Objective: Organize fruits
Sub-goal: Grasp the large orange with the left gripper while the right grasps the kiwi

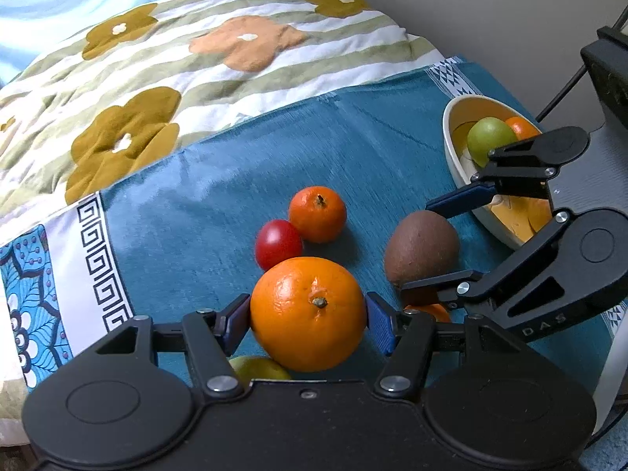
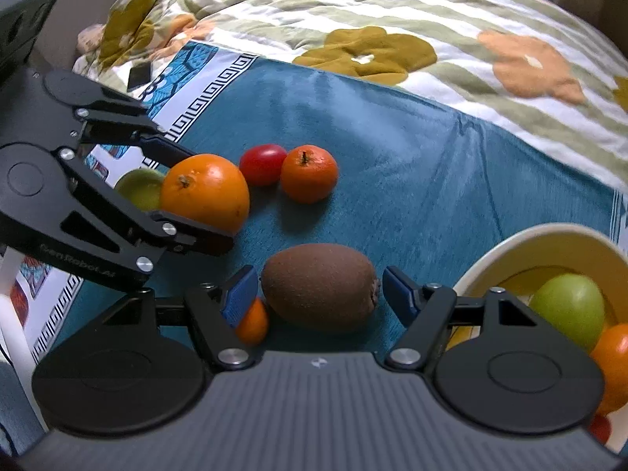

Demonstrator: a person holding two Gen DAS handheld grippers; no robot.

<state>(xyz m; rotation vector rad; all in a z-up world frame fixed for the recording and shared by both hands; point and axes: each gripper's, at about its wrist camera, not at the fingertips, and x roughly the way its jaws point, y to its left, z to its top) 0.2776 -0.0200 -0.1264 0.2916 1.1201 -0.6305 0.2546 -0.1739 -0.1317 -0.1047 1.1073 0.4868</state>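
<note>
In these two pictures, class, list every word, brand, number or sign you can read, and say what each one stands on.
"DAS": on the black body of the right gripper, seen from the left wrist; the letters are partly cut off.
"GenRobot.AI": on the black body of the left gripper, seen from the right wrist; faint, so the reading is not certain.
A small light emblem, no letters: on the right gripper's grey housing.
Nothing readable on the fruits, bowl or cloths.

The left gripper [image 1: 308, 320] has its blue fingers [image 1: 380, 327] pressed against both sides of a large orange [image 1: 308, 314] on the teal cloth [image 1: 219, 180]. Just beyond lie a red tomato [image 1: 278, 243] and a mandarin [image 1: 318, 214] — touching. The right gripper [image 1: 443, 243] straddles a kiwi [image 1: 422, 249], spread wide, beside a cream bowl [image 1: 457, 161] holding a green apple [image 1: 490, 139].
</note>
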